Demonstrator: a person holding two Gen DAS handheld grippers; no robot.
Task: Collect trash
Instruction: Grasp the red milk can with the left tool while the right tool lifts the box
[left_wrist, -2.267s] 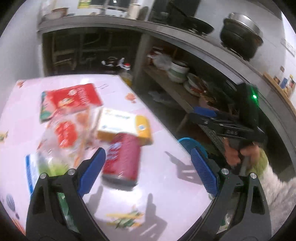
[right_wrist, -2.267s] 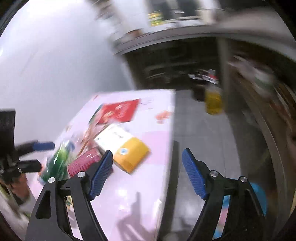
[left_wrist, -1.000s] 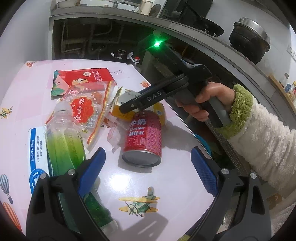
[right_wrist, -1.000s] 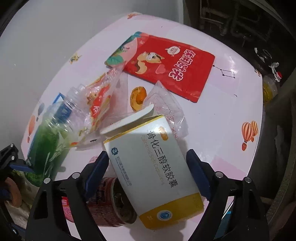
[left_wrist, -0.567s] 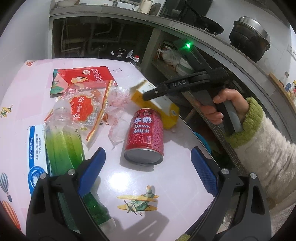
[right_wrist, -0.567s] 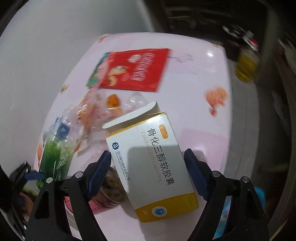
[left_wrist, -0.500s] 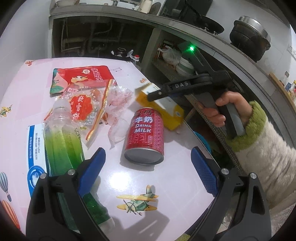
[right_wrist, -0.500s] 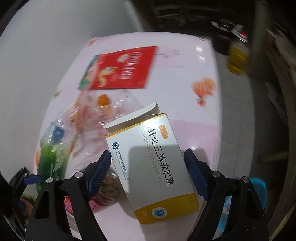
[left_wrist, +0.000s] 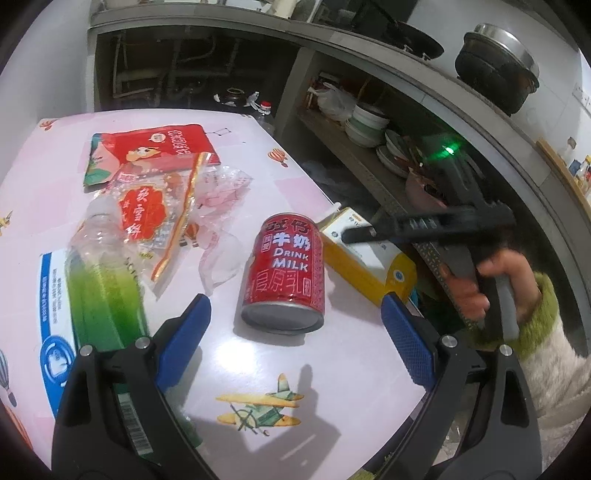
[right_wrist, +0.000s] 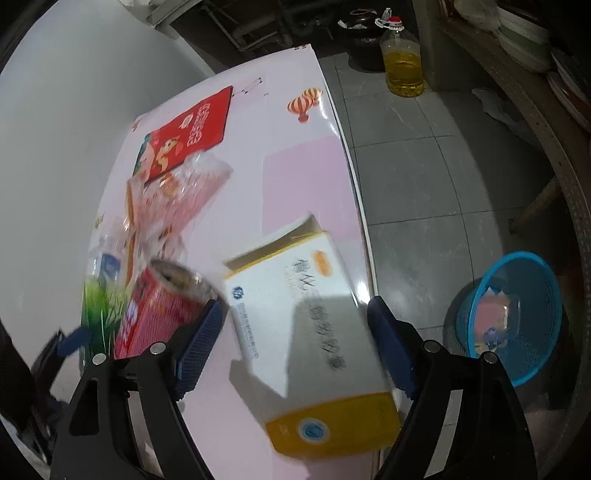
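Note:
My right gripper (right_wrist: 295, 328) is shut on a white and yellow medicine box (right_wrist: 314, 325), held over the right edge of the pink table (right_wrist: 280, 125); the box also shows in the left wrist view (left_wrist: 365, 258). My left gripper (left_wrist: 295, 328) is open and empty, just in front of a red milk can (left_wrist: 286, 277) lying on its side. A green drink bottle (left_wrist: 103, 280), clear wrappers (left_wrist: 166, 206) and a red snack bag (left_wrist: 147, 147) lie on the table to the left.
A blue plastic basket (right_wrist: 517, 317) holding some trash stands on the tiled floor right of the table. A bottle of yellow oil (right_wrist: 402, 62) stands on the floor further back. Shelves with bowls (left_wrist: 365, 125) run along the right side.
The right gripper has carried the box from the middle of the table to its right edge, turning toward the blue basket. The left gripper has barely moved.

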